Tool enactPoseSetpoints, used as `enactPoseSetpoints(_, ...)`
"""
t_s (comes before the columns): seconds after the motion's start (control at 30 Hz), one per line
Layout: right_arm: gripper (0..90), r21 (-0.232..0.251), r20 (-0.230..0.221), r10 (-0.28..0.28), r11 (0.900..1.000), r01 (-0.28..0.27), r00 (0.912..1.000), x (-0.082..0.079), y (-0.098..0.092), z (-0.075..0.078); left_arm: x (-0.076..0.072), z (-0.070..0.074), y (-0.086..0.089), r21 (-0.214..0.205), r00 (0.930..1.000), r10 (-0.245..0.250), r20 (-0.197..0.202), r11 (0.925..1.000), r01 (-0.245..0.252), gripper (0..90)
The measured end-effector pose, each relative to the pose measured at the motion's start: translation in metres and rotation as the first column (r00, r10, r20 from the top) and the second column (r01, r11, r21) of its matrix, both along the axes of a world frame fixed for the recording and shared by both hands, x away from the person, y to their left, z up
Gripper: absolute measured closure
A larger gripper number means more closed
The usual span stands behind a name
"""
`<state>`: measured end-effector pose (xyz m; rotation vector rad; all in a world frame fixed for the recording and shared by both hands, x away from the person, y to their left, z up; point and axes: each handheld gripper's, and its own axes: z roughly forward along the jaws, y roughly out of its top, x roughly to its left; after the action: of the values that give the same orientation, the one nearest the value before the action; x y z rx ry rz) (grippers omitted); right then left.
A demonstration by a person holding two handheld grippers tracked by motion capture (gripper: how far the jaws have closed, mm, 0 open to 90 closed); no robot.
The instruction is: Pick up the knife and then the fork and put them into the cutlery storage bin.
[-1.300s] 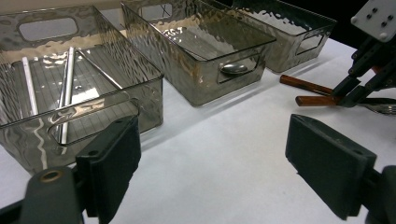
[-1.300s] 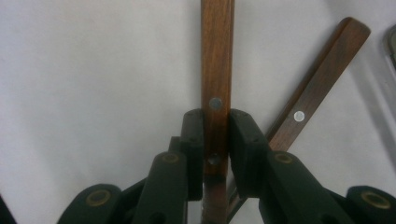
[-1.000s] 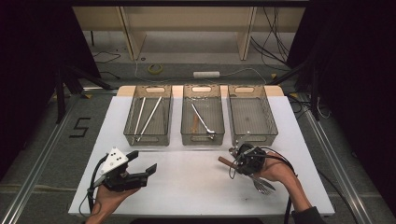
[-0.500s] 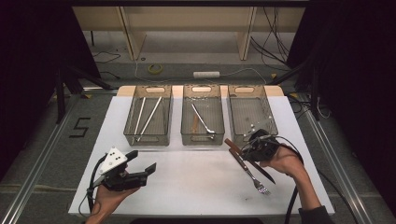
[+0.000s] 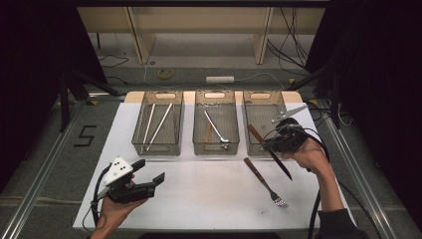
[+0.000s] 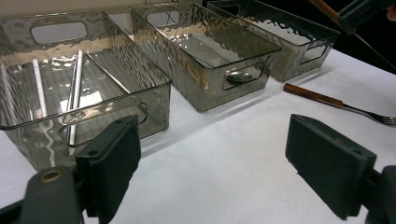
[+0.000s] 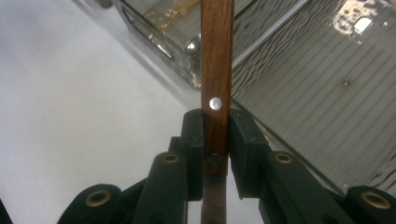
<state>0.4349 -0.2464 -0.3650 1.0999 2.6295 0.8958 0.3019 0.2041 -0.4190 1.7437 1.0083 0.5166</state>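
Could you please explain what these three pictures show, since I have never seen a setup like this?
A person sits at a white table holding a two-jaw gripper in each hand. One picture looks down from above; the other two come from cameras riding on each gripper. Three clear bins stand in a row, holding metal utensils. A wooden-handled fork lies on the table. The right gripper is shut on a wooden-handled knife, lifted near the right-hand bin. The left gripper hangs open, holding nothing.

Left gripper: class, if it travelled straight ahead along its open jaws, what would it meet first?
Probably the middle bin; the left gripper aims between it and the left bin over bare white table, depth unclear.
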Motion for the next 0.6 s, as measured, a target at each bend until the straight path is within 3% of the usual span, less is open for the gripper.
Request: enactPoseSetpoints(0.6, 77.4, 0.073, 0.030, -0.065, 0.9953, 0.063, 0.9974, 0.032, 0.000, 0.023, 0.000, 0.000, 0.000, -0.003, 1.0000, 0.000, 0.002, 1.0000, 0.000, 17.7)
